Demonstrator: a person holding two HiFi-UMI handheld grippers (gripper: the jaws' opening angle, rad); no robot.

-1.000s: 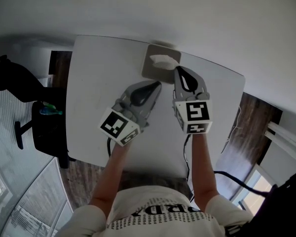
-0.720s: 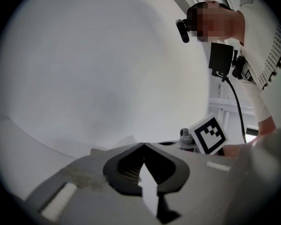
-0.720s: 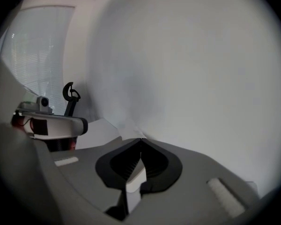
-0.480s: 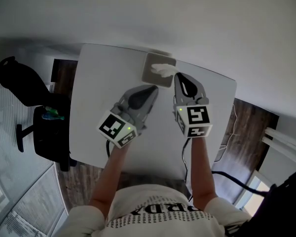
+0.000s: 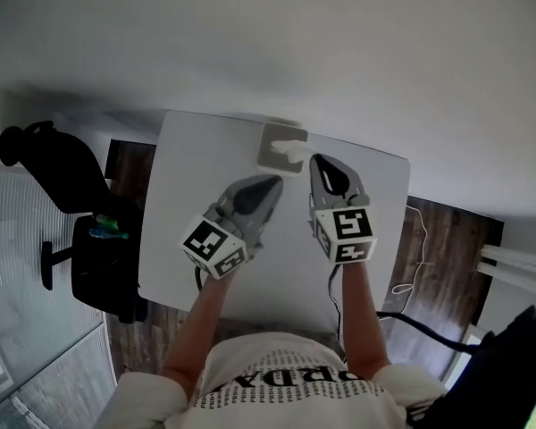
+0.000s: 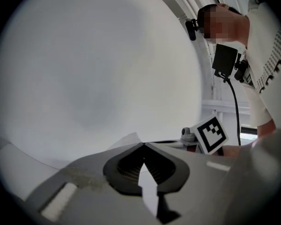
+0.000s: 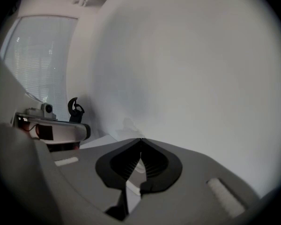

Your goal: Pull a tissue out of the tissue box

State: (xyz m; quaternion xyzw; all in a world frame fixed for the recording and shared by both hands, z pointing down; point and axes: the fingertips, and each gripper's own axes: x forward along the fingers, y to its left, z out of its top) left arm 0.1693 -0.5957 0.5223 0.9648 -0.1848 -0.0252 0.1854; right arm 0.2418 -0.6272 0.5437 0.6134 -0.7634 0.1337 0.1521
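Note:
A grey tissue box (image 5: 272,148) stands at the far edge of the white table (image 5: 188,213). A white tissue (image 5: 293,149) sticks out of its top and stretches toward my right gripper (image 5: 312,158), which is shut on its end. The right gripper view shows those jaws (image 7: 140,139) closed tip to tip, with white showing below them. My left gripper (image 5: 278,180) hovers just in front of the box, apart from it. Its jaws (image 6: 143,145) are shut with nothing between them, and a white tissue corner (image 6: 129,138) peeks up behind their tip.
A black office chair (image 5: 58,164) stands left of the table, with a dark seat or bag (image 5: 103,257) below it. A black cable (image 5: 420,324) runs over the wooden floor on the right. A plain white wall lies beyond the table.
Both grippers have risen above the table. The tissue, at first bunched in the box's slot, is now drawn out toward the right gripper's tip.

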